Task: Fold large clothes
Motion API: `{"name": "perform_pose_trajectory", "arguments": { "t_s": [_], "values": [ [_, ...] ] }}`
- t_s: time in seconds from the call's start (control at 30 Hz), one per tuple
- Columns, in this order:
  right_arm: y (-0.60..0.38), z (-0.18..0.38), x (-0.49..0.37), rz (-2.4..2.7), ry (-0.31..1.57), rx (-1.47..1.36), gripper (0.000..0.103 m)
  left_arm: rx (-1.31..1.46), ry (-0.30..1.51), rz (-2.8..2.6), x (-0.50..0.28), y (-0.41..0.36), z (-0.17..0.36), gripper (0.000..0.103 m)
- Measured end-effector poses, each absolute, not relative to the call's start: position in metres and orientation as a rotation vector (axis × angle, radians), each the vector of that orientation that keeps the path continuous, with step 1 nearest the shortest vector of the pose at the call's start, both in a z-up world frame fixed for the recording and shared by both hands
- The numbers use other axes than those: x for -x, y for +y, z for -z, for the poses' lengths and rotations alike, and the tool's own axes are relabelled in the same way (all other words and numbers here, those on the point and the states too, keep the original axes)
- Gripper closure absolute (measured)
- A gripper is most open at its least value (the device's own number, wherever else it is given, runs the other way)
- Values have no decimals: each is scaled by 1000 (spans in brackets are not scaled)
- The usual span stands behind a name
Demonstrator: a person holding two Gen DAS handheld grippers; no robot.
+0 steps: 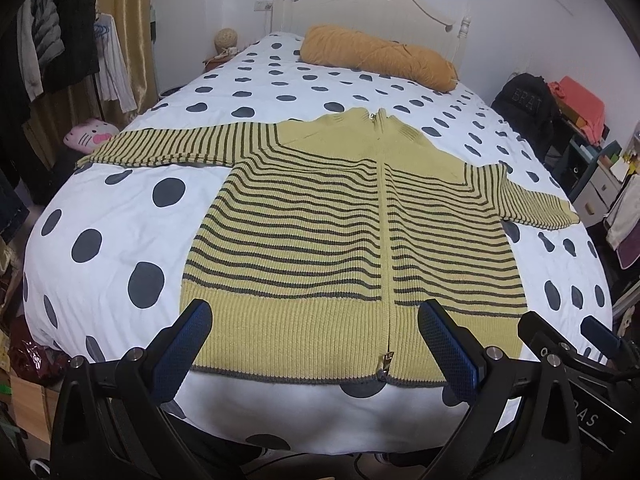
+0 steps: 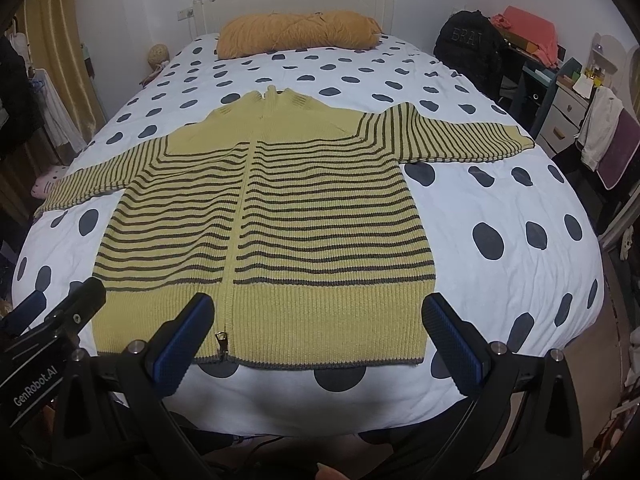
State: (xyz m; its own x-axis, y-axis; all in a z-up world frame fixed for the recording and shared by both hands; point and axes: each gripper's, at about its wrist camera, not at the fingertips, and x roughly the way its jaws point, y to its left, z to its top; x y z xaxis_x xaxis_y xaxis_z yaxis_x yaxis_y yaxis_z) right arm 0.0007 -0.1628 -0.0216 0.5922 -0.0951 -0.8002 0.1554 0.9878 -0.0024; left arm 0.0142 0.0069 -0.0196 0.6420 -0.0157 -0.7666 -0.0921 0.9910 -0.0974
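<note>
A yellow zip-up sweater with dark stripes (image 1: 320, 232) lies flat, front up and zipped, on the polka-dot bed, both sleeves spread sideways; it also shows in the right wrist view (image 2: 280, 220). Its plain ribbed hem is nearest me. My left gripper (image 1: 314, 320) is open and empty, held above the hem left of the zip. My right gripper (image 2: 318, 316) is open and empty, above the hem right of the zip. The right gripper's body shows at the left wrist view's right edge (image 1: 560, 356).
The white bedspread with dark dots (image 1: 120, 220) covers the bed. A mustard bolster pillow (image 1: 376, 56) lies at the headboard. Hanging clothes (image 1: 52, 40) stand at the left, a cluttered desk and drawers (image 2: 560, 92) at the right.
</note>
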Motion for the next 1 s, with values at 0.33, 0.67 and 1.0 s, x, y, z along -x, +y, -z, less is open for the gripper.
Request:
{"name": "perform_pose_trajectory", "arguments": {
  "t_s": [0.33, 0.67, 1.0],
  "values": [
    [-166, 21, -1, 152, 916, -73, 0, 145, 844, -4, -15, 7, 22, 1],
    [-167, 24, -5, 134, 923, -81, 0, 135, 877, -18, -22, 3, 30, 0],
    [-188, 36, -27, 177, 938, -56, 0, 113, 906, -14, -34, -6, 40, 0]
  ]
}}
